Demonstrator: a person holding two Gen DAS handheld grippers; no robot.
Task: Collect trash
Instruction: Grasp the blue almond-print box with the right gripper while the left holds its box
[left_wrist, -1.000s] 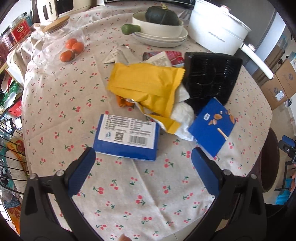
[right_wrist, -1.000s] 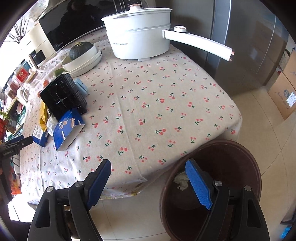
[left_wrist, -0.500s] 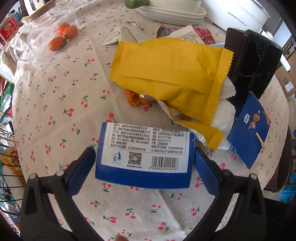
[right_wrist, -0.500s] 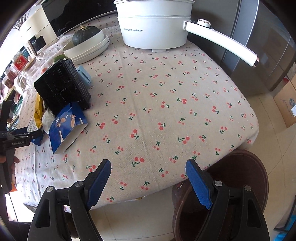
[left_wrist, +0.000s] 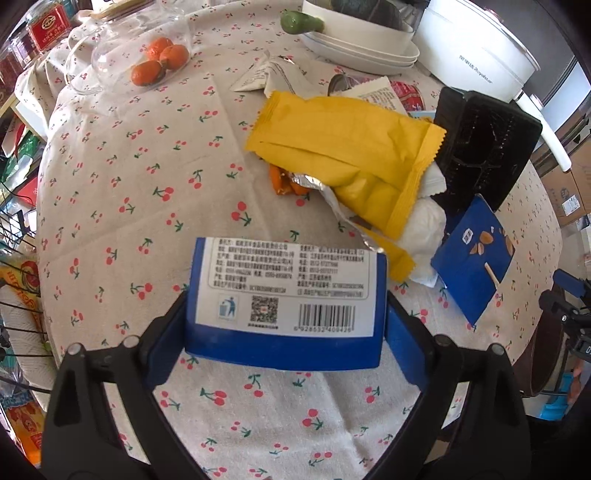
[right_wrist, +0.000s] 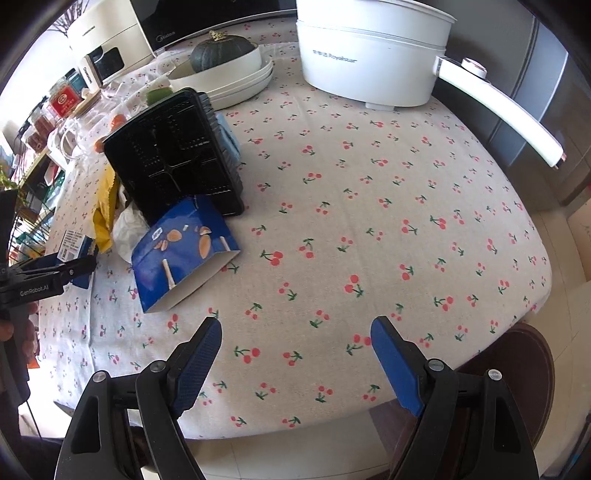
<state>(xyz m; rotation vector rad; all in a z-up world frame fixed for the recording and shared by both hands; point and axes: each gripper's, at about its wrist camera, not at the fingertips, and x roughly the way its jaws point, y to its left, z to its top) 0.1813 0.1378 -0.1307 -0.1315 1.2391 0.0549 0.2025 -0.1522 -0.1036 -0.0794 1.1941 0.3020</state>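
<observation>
A blue box with a white barcode label (left_wrist: 286, 291) lies on the cherry-print tablecloth (left_wrist: 147, 192), and my left gripper (left_wrist: 286, 306) is closing on it, one pad against each short end. Behind it is a heap of trash: a yellow wrapper (left_wrist: 343, 147), a white tissue (left_wrist: 421, 229), a black plastic tray (left_wrist: 484, 147) and a flattened blue carton (left_wrist: 472, 258). My right gripper (right_wrist: 295, 326) is open and holds nothing, over the table's near edge. The blue carton (right_wrist: 181, 251) and the black tray (right_wrist: 173, 158) lie to its upper left.
A brown bin (right_wrist: 524, 373) stands on the floor below the table edge at lower right. A white pot with a long handle (right_wrist: 369, 55), a stack of bowls holding a squash (right_wrist: 221, 62) and a glass jar with oranges (left_wrist: 155, 59) stand at the back.
My left gripper came down over the blue box and its pads closed in on the box's ends. My right gripper swung from above the brown bin to over the table.
</observation>
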